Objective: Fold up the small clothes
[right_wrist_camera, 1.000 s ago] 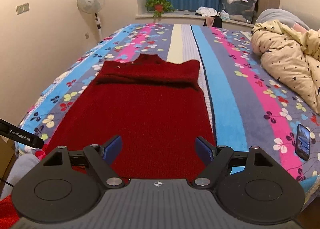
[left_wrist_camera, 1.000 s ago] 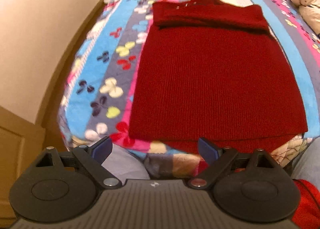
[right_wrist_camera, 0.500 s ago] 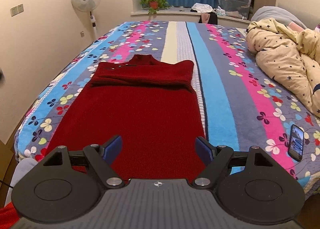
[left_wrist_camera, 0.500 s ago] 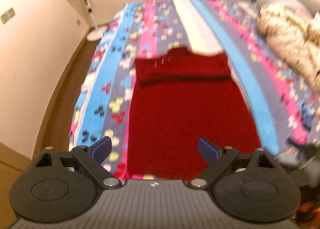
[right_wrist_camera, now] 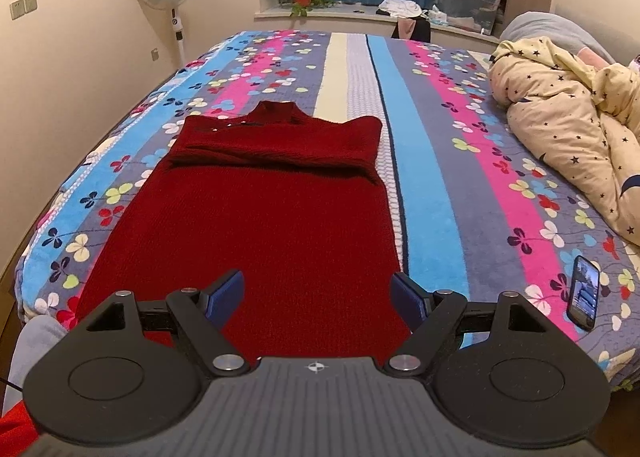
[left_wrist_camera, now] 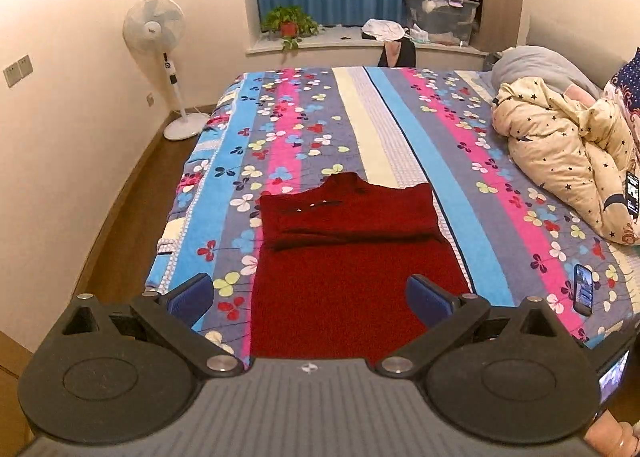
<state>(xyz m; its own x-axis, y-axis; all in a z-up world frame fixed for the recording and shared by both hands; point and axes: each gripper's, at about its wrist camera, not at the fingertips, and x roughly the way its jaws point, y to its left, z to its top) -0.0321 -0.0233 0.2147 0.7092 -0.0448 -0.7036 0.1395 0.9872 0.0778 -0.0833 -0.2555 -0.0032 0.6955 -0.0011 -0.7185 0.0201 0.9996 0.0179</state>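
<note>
A dark red knit sweater [left_wrist_camera: 352,257] lies flat on the striped, flower-patterned bed cover [left_wrist_camera: 280,145], collar at the far end and both sleeves folded across the chest. My left gripper [left_wrist_camera: 308,293] hangs high above the sweater's near hem, its jaws opening, with nothing between them. In the right wrist view the sweater [right_wrist_camera: 272,197] fills the middle of the bed. My right gripper [right_wrist_camera: 316,289] hovers lower over the sweater's near part, open and holding nothing.
A phone [right_wrist_camera: 585,297] lies on the bed cover right of the sweater. A bunched cream quilt with stars [left_wrist_camera: 568,161] fills the right side of the bed. A standing fan [left_wrist_camera: 154,23] is by the left wall. The bed's left edge drops to a wooden floor [left_wrist_camera: 132,197].
The left gripper has risen well above the bed, so the sweater now looks smaller and the whole room shows. Its jaws stand slightly wider. The right gripper has hardly shifted.
</note>
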